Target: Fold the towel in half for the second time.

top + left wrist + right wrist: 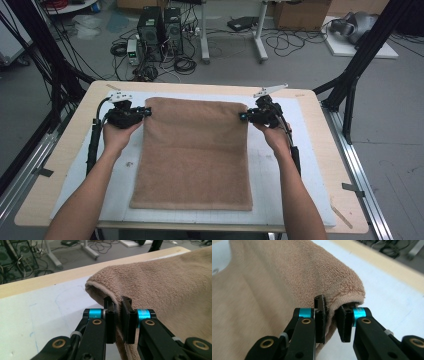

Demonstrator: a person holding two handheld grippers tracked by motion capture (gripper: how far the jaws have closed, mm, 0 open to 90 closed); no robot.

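White mat [280, 200]; towel [195, 150] edges hidden between hand-held gripper jaws.

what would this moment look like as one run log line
left gripper: shut on towel far left corner | right gripper: shut on far right corner | far edge raised off white mat

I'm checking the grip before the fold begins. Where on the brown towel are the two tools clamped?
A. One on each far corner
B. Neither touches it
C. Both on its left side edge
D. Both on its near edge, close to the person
A: the left tool pinches the far left corner of the towel and the right tool the far right corner, each with cloth between its closed jaws.
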